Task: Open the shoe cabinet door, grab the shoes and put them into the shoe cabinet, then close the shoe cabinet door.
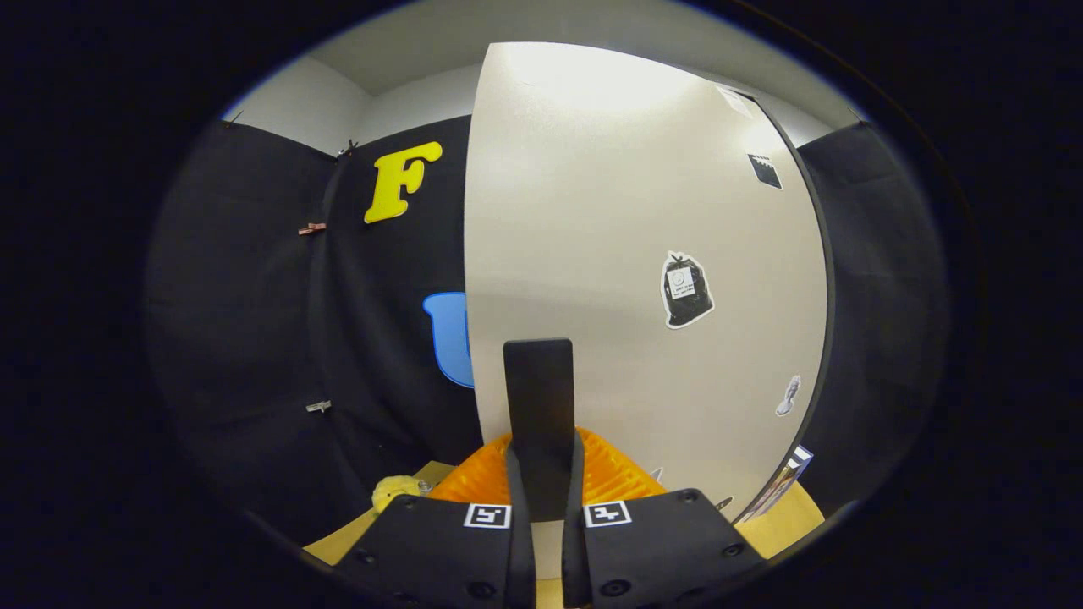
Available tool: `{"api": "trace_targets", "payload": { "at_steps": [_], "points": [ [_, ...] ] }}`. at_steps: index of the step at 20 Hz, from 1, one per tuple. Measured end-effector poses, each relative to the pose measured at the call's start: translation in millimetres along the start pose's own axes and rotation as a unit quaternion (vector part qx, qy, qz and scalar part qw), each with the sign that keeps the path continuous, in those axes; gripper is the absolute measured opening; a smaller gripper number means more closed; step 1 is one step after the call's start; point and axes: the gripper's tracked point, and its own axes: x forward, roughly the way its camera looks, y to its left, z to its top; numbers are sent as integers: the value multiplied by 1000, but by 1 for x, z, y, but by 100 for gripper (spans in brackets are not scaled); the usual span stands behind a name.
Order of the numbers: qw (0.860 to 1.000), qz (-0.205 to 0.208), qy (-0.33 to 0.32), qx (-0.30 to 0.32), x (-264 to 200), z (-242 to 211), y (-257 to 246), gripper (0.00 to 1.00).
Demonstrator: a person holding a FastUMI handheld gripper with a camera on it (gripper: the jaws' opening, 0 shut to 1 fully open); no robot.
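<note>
the shoe [605, 474], orange and ribbed, is sitting squeezed between the gripper [541, 440]'s nearly closed fingers, just short of the white cabinet door [592, 254]. it is risking slipping out or bumping that door, since the grip looks narrow. beyond, stickers [686, 289] are showing print too small to read.

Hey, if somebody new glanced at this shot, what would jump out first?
A big white cabinet door looms right ahead of the gripper, with a black sticker on it. The jaws look closed together, pointing up at the door. Just beyond them sits something bright orange and ribbed on the tan floor.
</note>
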Motion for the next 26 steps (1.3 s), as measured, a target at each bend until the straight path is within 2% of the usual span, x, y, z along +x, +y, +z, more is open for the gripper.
{"api": "trace_targets", "payload": {
  "at_steps": [9,17,26],
  "points": [
    [1000,-12,6,2,-78,0,-35,16],
    [999,-26,19,-2,-143,3,-101,16],
    [999,5,5,33,-193,8,-197,14]
  ]
}}
